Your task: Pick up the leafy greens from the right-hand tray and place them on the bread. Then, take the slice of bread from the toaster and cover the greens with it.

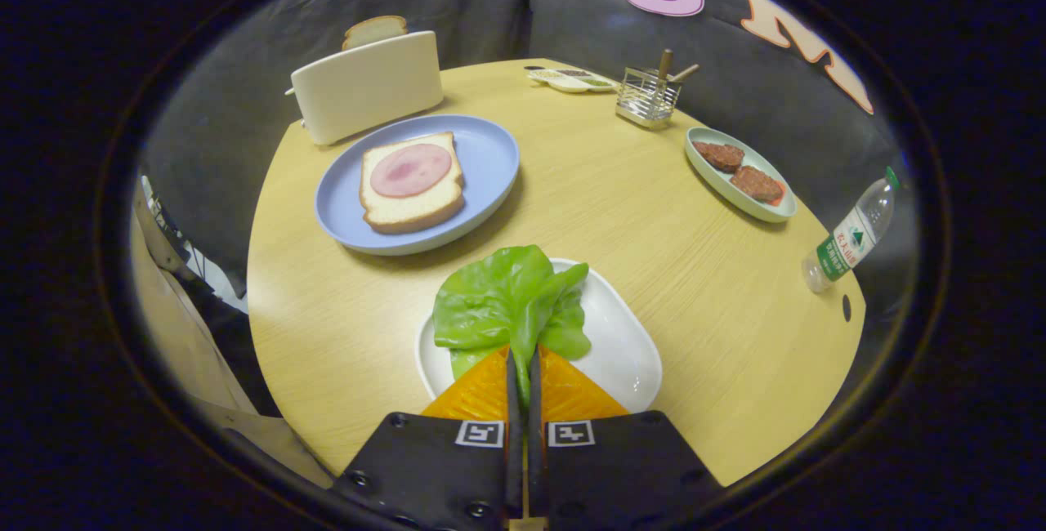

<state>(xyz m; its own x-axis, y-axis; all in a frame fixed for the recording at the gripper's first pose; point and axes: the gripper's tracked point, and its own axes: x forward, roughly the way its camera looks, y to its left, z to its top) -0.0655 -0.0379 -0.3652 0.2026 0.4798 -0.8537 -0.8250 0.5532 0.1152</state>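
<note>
Lettuce [511,302], one green leaf, is pinched at its near edge between the two orange fingers [482,392] of the gripper [523,363], which are pressed together on it with only a thin gap. The leaf spreads out ahead of the fingers over the white tray [625,347], and I cannot tell if it rests on the tray or is lifted a little. Beyond the leaf, on the wooden table [613,196], stands a blue plate [490,159] with a slice of bread [409,184] on it, and a round piece of ham [411,169] lies on the bread. Just behind the plate is a white toaster [368,86] with another bread slice [374,29] standing out of its top. Far on the right side lies a pale green dish [739,176] with two brown patties [739,170], and near it a plastic bottle [850,233].
</note>
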